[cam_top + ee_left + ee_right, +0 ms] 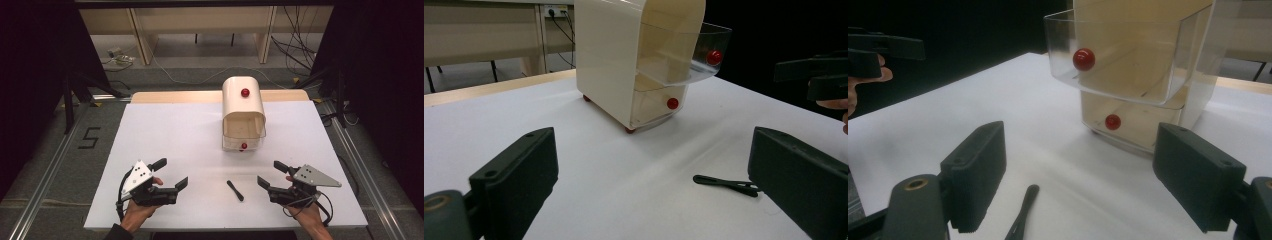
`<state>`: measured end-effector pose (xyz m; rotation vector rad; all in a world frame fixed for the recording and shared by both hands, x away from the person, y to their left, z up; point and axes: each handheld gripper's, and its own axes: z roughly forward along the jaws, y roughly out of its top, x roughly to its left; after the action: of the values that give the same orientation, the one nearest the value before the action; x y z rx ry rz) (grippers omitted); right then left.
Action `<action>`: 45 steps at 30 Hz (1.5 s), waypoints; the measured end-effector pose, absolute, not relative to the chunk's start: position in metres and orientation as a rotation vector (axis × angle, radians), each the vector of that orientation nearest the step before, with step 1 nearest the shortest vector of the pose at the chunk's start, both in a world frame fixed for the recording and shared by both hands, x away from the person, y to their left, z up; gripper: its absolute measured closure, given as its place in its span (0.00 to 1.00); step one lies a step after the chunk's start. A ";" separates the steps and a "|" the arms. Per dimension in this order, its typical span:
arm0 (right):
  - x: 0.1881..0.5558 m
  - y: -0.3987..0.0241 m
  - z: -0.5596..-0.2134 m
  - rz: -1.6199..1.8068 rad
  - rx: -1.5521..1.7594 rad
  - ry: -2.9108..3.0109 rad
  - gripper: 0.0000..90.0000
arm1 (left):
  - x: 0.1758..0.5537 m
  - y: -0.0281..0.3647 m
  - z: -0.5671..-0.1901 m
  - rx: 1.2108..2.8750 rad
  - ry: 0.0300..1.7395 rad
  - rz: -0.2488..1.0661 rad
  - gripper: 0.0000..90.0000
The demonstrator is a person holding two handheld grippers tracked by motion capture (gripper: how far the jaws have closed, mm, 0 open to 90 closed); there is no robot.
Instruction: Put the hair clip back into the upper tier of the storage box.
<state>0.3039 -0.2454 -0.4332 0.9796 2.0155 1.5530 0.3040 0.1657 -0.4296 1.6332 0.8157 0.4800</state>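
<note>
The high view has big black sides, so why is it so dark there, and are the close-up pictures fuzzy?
In the high view, light falls on the white table while the room's edges stay dark. In the left gripper view, the near black claw pads look soft; the drawer box looks sharper. In the right gripper view, the clear drawer shows pale glare.

Wooden bench (200, 25), floor cables (300, 45)

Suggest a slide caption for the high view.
Two open hand-held tongs, left and right, flank a black clip before a drawer box.
</note>
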 end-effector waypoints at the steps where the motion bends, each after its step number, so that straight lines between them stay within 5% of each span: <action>1: 0.304 -0.246 -0.433 1.550 0.983 2.020 0.25 | 0.304 0.166 -0.429 1.631 0.816 0.480 0.06; 45: 0.338 -0.179 -0.419 1.152 0.853 2.539 0.31 | 0.305 0.165 -0.431 1.637 0.817 0.481 0.06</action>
<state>0.3379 -0.1788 -0.4194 0.8535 2.5395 1.1520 0.3046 0.1649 -0.4308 1.6370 0.8165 0.4810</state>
